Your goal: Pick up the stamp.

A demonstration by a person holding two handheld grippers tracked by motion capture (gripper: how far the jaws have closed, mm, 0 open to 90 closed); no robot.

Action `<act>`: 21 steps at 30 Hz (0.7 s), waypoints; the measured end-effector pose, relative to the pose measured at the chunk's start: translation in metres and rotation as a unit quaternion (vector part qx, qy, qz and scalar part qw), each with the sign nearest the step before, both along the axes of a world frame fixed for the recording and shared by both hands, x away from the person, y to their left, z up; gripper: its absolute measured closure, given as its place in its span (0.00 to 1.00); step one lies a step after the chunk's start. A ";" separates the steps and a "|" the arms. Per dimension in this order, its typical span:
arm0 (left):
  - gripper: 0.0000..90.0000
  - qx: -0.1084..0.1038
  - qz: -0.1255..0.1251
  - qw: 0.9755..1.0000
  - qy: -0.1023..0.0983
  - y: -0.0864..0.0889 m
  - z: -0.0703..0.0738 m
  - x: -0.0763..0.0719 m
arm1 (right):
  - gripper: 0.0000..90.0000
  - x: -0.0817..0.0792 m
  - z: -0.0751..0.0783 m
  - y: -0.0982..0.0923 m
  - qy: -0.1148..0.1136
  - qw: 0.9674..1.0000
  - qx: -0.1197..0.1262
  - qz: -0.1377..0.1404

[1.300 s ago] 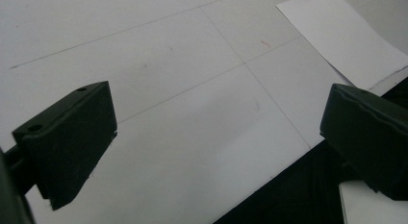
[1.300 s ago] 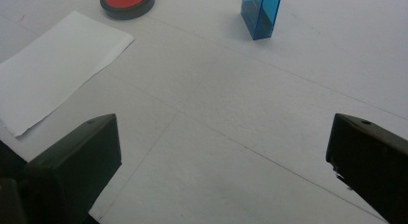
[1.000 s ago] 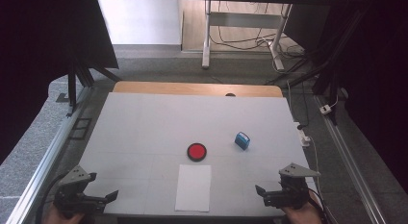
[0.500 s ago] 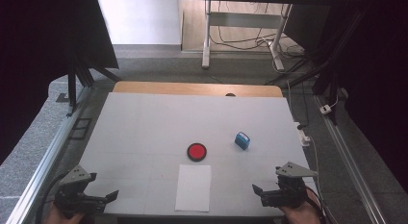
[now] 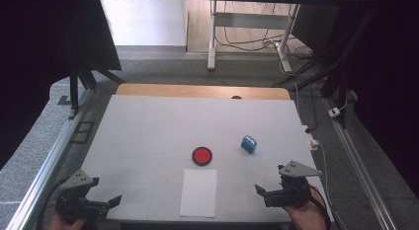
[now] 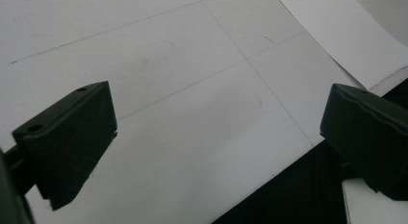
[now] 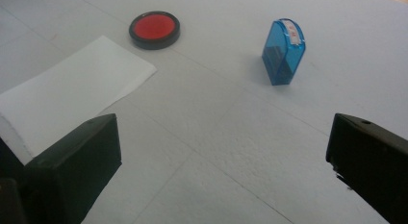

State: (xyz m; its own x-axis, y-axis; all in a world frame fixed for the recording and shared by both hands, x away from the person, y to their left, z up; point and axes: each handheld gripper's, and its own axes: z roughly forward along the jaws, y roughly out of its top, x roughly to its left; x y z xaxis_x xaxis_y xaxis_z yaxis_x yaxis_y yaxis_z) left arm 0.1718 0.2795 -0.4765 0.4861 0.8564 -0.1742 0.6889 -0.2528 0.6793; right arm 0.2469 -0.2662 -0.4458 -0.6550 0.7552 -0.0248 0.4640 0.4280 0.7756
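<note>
Right hand-held gripper (image 5: 262,191) slightly nearer centre.

grey floor (image 5: 44,136), desk legs (image 5: 212,37), cables (image 5: 247,42)

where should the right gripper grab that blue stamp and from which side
Probably across its two broad flat faces, around mid-height. The blue stamp stands upright on its narrow base, rounded top up, apart from the red ink pad. The right gripper, jaws open, sits on its near side, so come in low from there, or from above.
</note>
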 end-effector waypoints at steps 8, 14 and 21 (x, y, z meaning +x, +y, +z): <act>0.00 -0.003 -0.001 1.000 0.001 0.001 0.000 0.000 | 0.00 0.009 -0.003 0.006 0.019 1.000 0.016 0.008; 0.00 0.000 0.001 1.000 0.003 0.000 -0.001 0.001 | 0.00 0.012 -0.003 0.011 0.030 0.999 0.020 0.015; 0.00 0.005 -0.001 1.000 0.001 -0.001 0.000 0.000 | 0.00 0.018 -0.004 0.016 0.024 0.999 0.012 0.020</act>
State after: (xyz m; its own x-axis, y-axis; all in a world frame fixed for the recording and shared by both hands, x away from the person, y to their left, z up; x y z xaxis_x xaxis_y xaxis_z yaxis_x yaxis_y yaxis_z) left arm 0.1721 0.2784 -0.4769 0.4876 0.8569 -0.1671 0.6899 -0.2609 0.6752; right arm 0.2650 -0.2501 -0.4497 -0.6841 0.7290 0.0257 0.4845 0.4278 0.7631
